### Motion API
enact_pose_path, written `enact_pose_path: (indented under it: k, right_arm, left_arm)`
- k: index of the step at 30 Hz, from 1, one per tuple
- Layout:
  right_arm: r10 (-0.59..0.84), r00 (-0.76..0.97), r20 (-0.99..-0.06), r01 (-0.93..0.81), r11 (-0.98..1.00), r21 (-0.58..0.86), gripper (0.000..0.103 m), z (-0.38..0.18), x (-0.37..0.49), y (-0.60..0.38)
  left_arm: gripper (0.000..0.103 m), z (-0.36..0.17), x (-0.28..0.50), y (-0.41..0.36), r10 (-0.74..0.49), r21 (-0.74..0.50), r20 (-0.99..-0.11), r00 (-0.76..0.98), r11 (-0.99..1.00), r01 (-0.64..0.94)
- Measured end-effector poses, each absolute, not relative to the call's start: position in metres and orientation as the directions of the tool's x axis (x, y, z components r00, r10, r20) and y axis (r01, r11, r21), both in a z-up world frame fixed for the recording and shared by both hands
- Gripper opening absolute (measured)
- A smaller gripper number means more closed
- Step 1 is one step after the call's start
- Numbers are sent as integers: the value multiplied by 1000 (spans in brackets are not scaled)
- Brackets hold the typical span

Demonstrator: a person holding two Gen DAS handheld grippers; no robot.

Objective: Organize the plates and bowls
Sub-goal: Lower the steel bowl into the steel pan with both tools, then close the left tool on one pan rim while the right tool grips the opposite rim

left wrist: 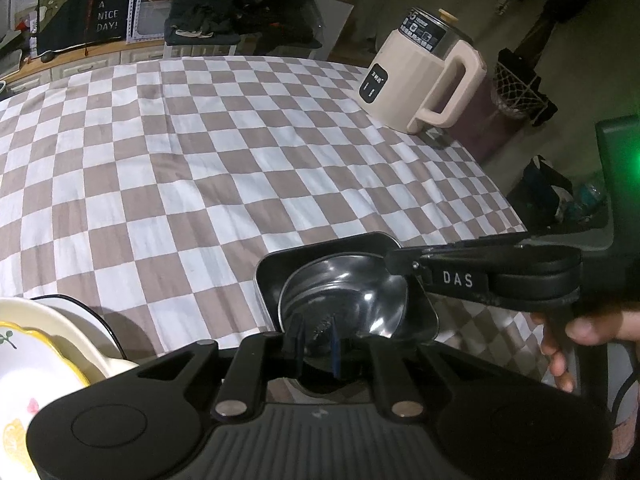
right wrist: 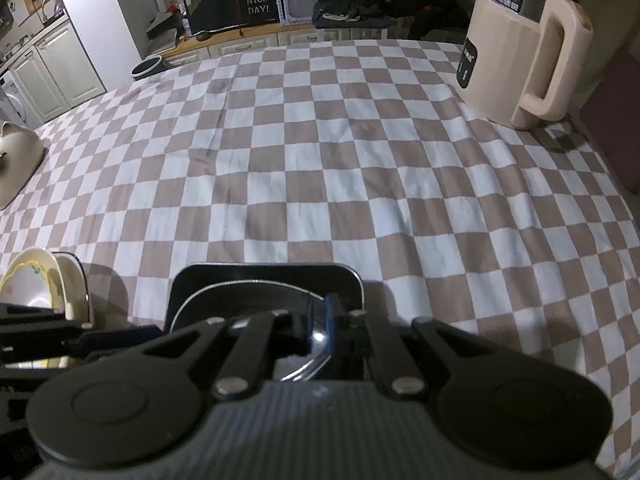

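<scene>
Steel bowl point(left wrist: 344, 300) sits inside a black square tray point(left wrist: 280, 268) at six o'clock on the checked cloth point(left wrist: 200, 160) in the left wrist view, the left gripper point(left wrist: 316, 344) pinched nearly closed on its near rim, the right gripper point(left wrist: 400, 266) clamping the rim at three o'clock, floral plates point(left wrist: 36, 340) at eight. In the right wrist view the right gripper point(right wrist: 320, 332) is closed tight on the bowl's rim point(right wrist: 312, 356), with a cream kettle point(right wrist: 516, 60) at two o'clock.

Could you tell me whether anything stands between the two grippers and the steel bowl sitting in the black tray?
Nothing visible does. The left gripper is shut on the near rim of the steel bowl, and the right gripper is shut on its right rim. The bowl sits inside the black tray, clear of the plates at left.
</scene>
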State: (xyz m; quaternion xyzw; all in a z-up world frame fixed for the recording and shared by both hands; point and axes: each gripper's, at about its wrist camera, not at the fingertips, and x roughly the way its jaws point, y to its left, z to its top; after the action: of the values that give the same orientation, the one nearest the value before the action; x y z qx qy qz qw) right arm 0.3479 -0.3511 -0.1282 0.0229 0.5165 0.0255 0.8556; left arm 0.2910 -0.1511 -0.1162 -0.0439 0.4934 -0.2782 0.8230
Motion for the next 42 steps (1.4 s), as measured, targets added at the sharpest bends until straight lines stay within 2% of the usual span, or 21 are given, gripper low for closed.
enact_pose_path:
  k: [5, 9, 16, 21, 32, 42]
  right_arm:
    - [80, 466, -881, -26, 997, 76, 10, -128, 345, -356]
    - [78, 478, -875, -10, 996, 83, 12, -124, 340, -364]
    - [95, 446, -890, 3, 994, 108, 19, -125, 334, -376]
    - [98, 390, -916, -26, 995, 96, 37, -133, 333, -374]
    - [38, 311, -950, -13, 999, 36, 37, -156, 329, -378]
    - [45, 350, -936, -12, 999, 44, 36, -164, 350, -372]
  left_arm:
    - [16, -113, 294, -148, -500, -350, -780, 375, 846, 402]
    - [27, -109, 302, -143, -473, -329, -775, 419, 868, 372]
    - [28, -124, 325, -140, -385, -273, -810, 443, 915, 296]
    - [32, -131, 335, -143, -361, -250, -820, 443, 924, 290]
    - [33, -142, 336, -159, -346, -227, -859, 379, 918, 324]
    - [33, -143, 322, -151, -380, -271, -864, 330, 904, 330]
